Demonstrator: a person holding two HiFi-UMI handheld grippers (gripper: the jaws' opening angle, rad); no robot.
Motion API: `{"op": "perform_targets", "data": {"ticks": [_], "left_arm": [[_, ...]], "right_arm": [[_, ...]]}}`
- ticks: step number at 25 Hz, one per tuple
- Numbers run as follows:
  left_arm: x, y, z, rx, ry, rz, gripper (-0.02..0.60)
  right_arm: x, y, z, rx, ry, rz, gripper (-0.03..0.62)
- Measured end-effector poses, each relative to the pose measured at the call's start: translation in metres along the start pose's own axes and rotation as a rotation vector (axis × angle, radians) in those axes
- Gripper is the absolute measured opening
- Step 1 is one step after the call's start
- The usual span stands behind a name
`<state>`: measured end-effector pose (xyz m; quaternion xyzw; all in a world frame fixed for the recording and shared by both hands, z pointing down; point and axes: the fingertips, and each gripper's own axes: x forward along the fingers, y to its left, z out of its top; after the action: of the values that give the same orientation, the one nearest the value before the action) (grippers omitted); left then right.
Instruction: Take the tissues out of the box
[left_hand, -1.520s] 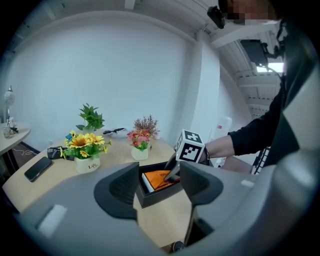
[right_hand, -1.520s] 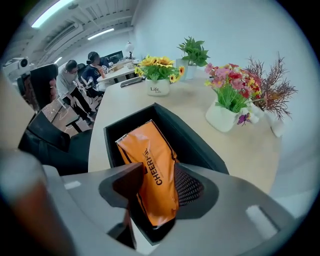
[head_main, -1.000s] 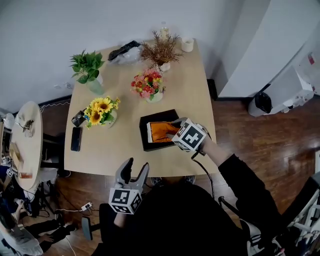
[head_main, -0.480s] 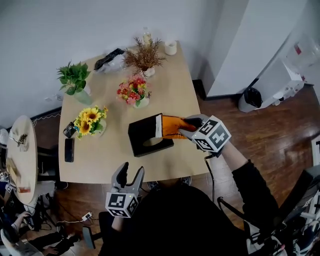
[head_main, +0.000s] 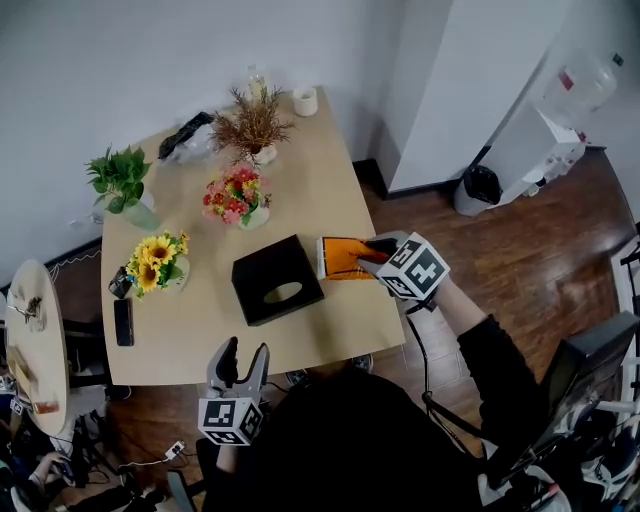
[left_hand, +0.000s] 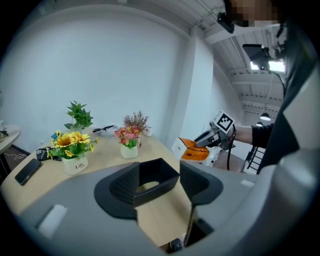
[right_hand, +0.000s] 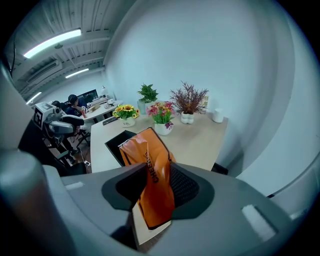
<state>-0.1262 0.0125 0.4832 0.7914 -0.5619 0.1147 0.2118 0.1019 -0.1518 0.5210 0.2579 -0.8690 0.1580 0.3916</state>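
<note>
Tissues (head_main: 343, 257) now out; lettering (right_hand: 153, 168): right gripper view

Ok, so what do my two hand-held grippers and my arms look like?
Both the left hand-held gripper and right hand-held gripper are grey with black ribbed pads and a white cube of black square markers. A black cable trails from the right one, whose jaws are closing on the orange tissue pack. The right sleeve is black.

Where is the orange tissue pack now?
Head view: the orange tissue pack is right of the black box, between the closing jaws of the right gripper.
</note>
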Motion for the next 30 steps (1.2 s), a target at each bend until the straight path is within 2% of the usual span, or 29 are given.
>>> {"op": "perform_targets", "data": {"ticks": [8, 16, 23, 30], "left_arm": [[0.001, -0.003, -0.002, 0.002, 0.004, 0.003, 0.239], [-0.001, -0.003, -0.004, -0.003, 0.009, 0.016, 0.239], [-0.003, -0.004, -0.004, -0.009, 0.012, 0.028, 0.239], [-0.008, 0.004, -0.008, -0.005, 0.015, 0.036, 0.238]], "right_arm": [[0.013, -0.017, -0.024, -0.016, 0.065, -0.038, 0.137], [0.036, -0.022, -0.05, -0.077, 0.15, -0.068, 0.135], [0.071, -0.022, -0.072, -0.191, 0.249, -0.059, 0.137], [0.099, -0.02, -0.073, -0.175, 0.219, -0.034, 0.155]]}}
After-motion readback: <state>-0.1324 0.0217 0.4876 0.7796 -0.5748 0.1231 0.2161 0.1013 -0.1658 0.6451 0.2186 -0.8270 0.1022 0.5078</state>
